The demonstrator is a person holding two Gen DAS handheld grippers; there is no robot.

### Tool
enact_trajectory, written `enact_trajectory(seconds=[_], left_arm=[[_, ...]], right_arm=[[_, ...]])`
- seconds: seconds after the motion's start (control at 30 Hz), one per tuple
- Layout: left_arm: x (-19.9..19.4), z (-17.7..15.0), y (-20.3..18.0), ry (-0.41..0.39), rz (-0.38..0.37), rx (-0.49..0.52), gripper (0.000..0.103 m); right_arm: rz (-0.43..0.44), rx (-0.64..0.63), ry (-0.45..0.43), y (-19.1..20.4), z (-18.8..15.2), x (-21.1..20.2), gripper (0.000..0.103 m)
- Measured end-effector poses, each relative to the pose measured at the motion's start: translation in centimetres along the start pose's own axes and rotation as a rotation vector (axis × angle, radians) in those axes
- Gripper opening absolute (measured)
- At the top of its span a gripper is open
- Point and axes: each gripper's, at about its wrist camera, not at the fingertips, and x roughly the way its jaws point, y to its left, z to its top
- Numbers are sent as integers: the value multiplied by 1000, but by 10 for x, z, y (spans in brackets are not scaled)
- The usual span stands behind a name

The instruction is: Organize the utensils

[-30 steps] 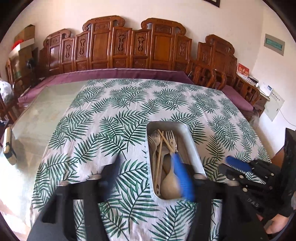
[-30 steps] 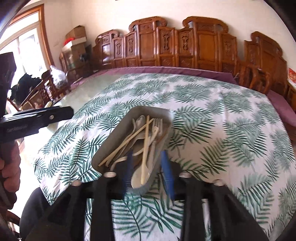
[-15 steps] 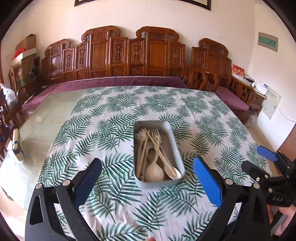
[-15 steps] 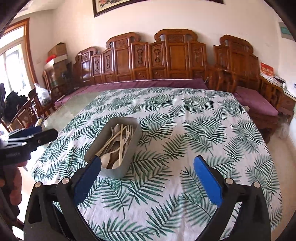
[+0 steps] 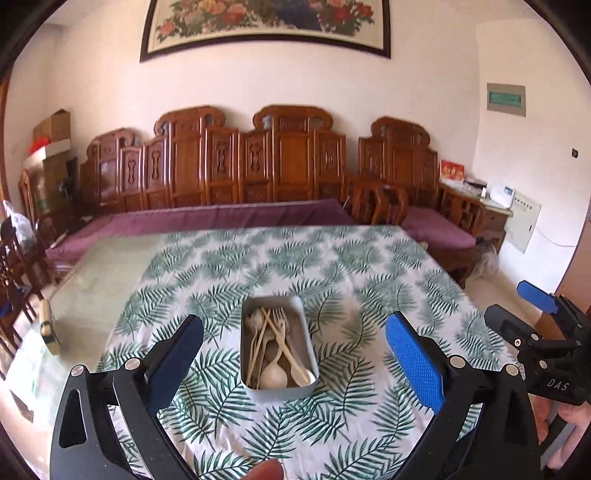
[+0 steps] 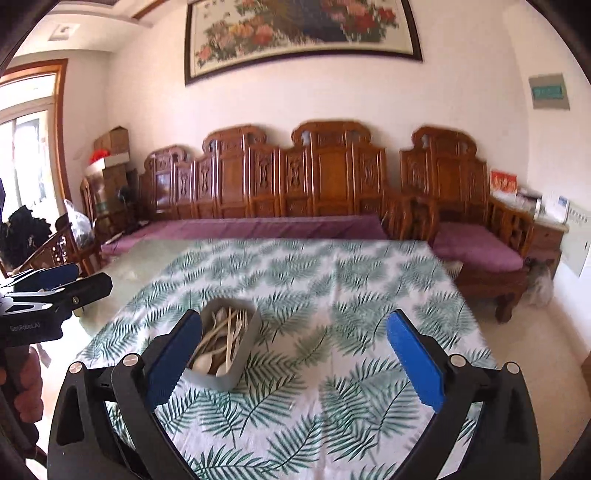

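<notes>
A pale grey tray (image 5: 277, 387) with rounded corners sits on the desk (image 5: 354, 273), near its front half, long side running away from the viewer. Inside lies a loose heap of cream-coloured utensils (image 5: 275, 347): spoons with their bowls toward the near end, forks (image 5: 277, 318) with tines pointing to the far end, and thin sticks crossing over them at a slant. One large spoon (image 5: 273, 376) rests bowl-down against the near wall. The pieces overlap, so an exact count cannot be made.

From the left wrist camera the tray lies straight ahead at twelve o'clock, between the fingers of the left gripper (image 5: 295, 354), whose blue pads are spread wide and grasp nothing. The right gripper (image 5: 535, 306) shows at three o'clock, apart from the tray, off the desk's edge. In the right wrist camera the tray (image 6: 236, 369) sits at about ten o'clock, partly behind the left finger, and the right gripper (image 6: 295, 354) is likewise spread wide and released, over bare cloth.

The desk wears a white cloth printed with green fern leaves (image 5: 229, 402); a strip of bare glass top (image 5: 96, 280) shows at nine o'clock. Beyond, carved wooden benches (image 5: 258, 166) with purple cushions line the wall under a framed flower painting (image 5: 266, 22).
</notes>
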Motion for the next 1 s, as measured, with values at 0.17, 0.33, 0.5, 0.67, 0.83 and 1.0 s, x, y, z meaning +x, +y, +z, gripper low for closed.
enact_trajectory(seconds=[0.17,0.33,0.5,0.67,0.83,1.0], left_arm=[[-23,6,-6,-47,4,-2,95],[-35,8,-6,-81,13,-12,95],[-36,7,-6,-79,26,-2,95],[-35,7,-7,-76,32,-2,95],[-34,5,-7,-75,39,1,95],[-35,5,-6,-74,38,3,95]], right_arm=[[-5,-21,-64,2,14,-25,101],[1,-16,-88,2,20,-36,101],[3,-7,-94,-1,21,-39,101],[2,-4,-95,-2,21,-39,101],[-2,3,-95,-3,20,-38,101],[-1,5,-96,-2,20,-38,101]])
